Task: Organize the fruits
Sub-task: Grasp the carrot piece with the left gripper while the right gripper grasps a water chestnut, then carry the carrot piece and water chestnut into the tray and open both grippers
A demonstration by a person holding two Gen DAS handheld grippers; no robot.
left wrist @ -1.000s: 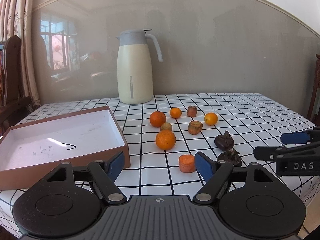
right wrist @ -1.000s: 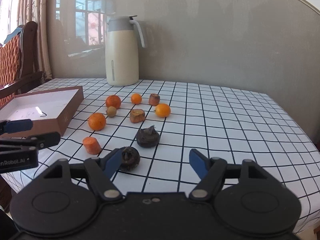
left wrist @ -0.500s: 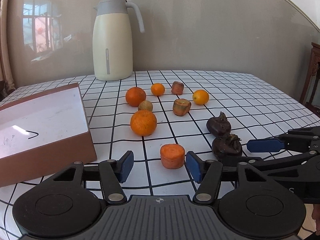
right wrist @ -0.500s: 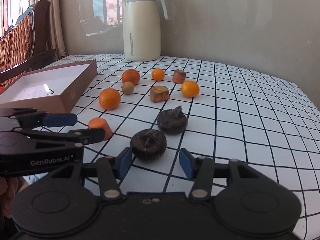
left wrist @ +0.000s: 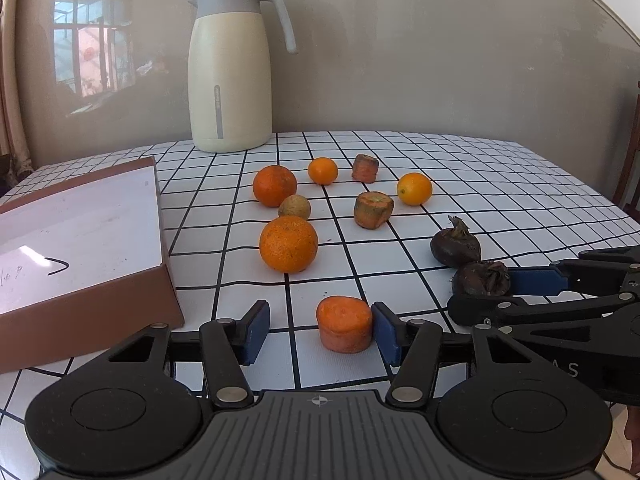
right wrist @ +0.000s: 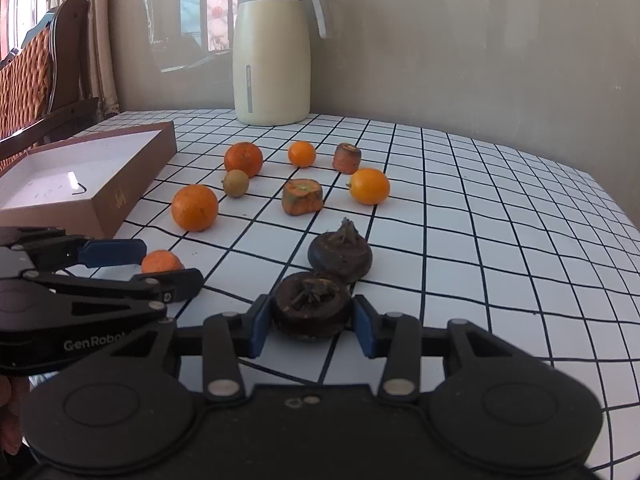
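Presently the left gripper (left wrist: pixel 320 330) is standing with its jaws released around the carrot stub (left wrist: pixel 345 323) near the front table (left wrist: pixel 500 184) edge, the right-hand pad touching the stub and the other well clear. Meanwhile the right gripper (right wrist: pixel 306 326) is bracketing the nearer dark fruit (right wrist: pixel 311 306), both pads sitting at its sides (firm clamping cannot be told). Behind them the second dark fruit (right wrist: pixel 340 255), oranges, and more carrot pieces are lying beside the open box (left wrist: pixel 80 240) and the jug (left wrist: pixel 230 68).

Both grippers, left gripper (left wrist: pixel 320 330) and right gripper (right wrist: pixel 306 326): matte black linkage bodies, blue finger pads (left wrist: pixel 256 332), silver pivot screws. White lettering on the housings. Bare skin shows at frame edges.
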